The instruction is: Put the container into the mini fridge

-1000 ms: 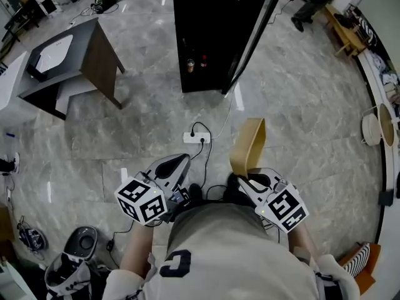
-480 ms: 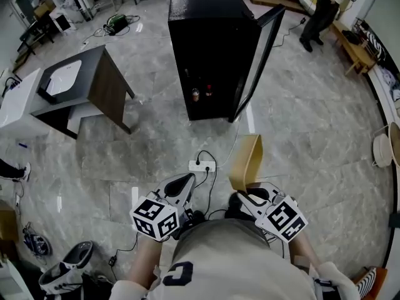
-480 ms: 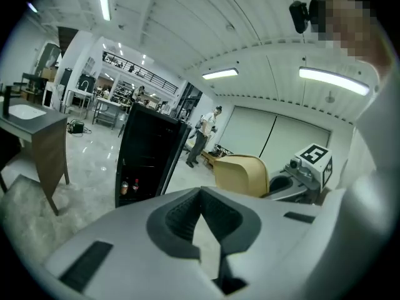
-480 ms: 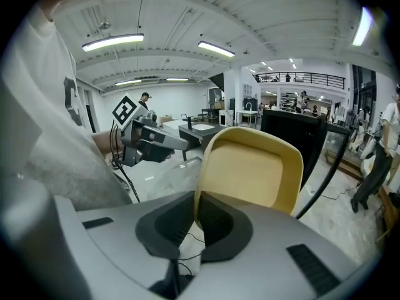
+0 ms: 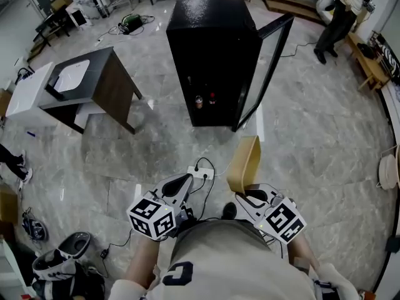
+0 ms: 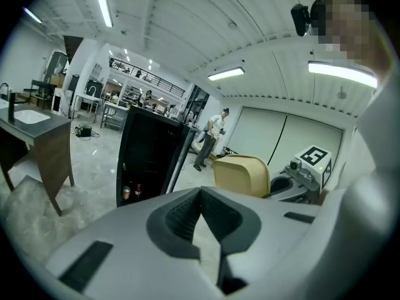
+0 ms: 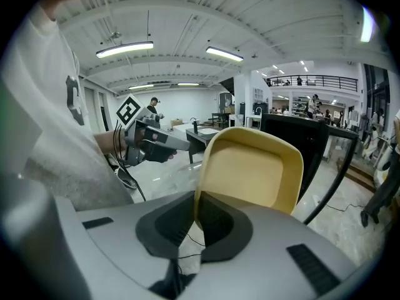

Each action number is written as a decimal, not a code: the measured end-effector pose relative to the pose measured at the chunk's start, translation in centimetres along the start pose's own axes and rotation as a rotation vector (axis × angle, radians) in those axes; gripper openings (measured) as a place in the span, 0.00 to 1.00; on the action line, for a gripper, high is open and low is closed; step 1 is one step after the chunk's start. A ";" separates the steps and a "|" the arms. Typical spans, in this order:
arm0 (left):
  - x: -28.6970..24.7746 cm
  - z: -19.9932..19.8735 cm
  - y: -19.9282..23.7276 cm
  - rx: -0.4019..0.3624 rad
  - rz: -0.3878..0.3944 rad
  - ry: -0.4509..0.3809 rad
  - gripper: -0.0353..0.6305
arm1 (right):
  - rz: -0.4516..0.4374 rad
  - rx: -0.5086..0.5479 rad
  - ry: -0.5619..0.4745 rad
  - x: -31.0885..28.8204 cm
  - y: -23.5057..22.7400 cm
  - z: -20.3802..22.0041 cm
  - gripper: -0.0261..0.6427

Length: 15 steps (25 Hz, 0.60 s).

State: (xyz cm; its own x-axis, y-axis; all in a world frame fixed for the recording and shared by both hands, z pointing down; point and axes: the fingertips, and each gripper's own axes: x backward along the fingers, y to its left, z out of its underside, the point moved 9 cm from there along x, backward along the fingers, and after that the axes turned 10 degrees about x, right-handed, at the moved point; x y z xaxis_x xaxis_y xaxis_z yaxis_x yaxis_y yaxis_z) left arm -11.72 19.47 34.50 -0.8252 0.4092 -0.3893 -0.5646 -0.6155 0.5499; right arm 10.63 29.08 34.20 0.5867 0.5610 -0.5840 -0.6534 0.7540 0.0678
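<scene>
The black mini fridge [image 5: 209, 55] stands on the floor ahead, its glass door [image 5: 267, 67] swung open to the right. A can [image 5: 199, 102] and a small bottle [image 5: 212, 97] sit on its bottom shelf. My right gripper [image 5: 249, 191] is shut on the rim of the yellow container [image 5: 245, 162], which stands on edge above the jaws. In the right gripper view the container [image 7: 251, 167] rises from the shut gripper [image 7: 195, 200], with the fridge [image 7: 300, 145] behind it. My left gripper [image 5: 181, 185] is shut and empty, and its own view faces the fridge [image 6: 147, 158].
A dark wooden table with a white sink top [image 5: 94, 83] stands to the left of the fridge. A power strip [image 5: 200, 172] with cables lies on the marble floor just ahead of the grippers. A person [image 5: 340, 11] stands at the far right.
The fridge has come nearer and lower in the head view as I walk toward it. Both grippers hold the same pose, the container still in the right one.
</scene>
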 end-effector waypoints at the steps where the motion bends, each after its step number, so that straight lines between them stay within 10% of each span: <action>1: -0.5 0.0 -0.3 0.001 -0.009 -0.005 0.12 | -0.005 0.004 -0.007 0.4 -0.5 0.3 0.09; 15: -5.1 -0.7 -3.8 -0.012 -0.063 -0.028 0.12 | -0.058 0.080 -0.040 2.3 -6.1 2.6 0.09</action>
State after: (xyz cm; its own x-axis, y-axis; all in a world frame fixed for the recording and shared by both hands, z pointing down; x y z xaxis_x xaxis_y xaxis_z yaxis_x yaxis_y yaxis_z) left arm -5.39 19.30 33.90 -0.7881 0.4661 -0.4021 -0.6155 -0.5958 0.5159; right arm 17.28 26.68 34.55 0.6425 0.5273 -0.5560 -0.5781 0.8098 0.1000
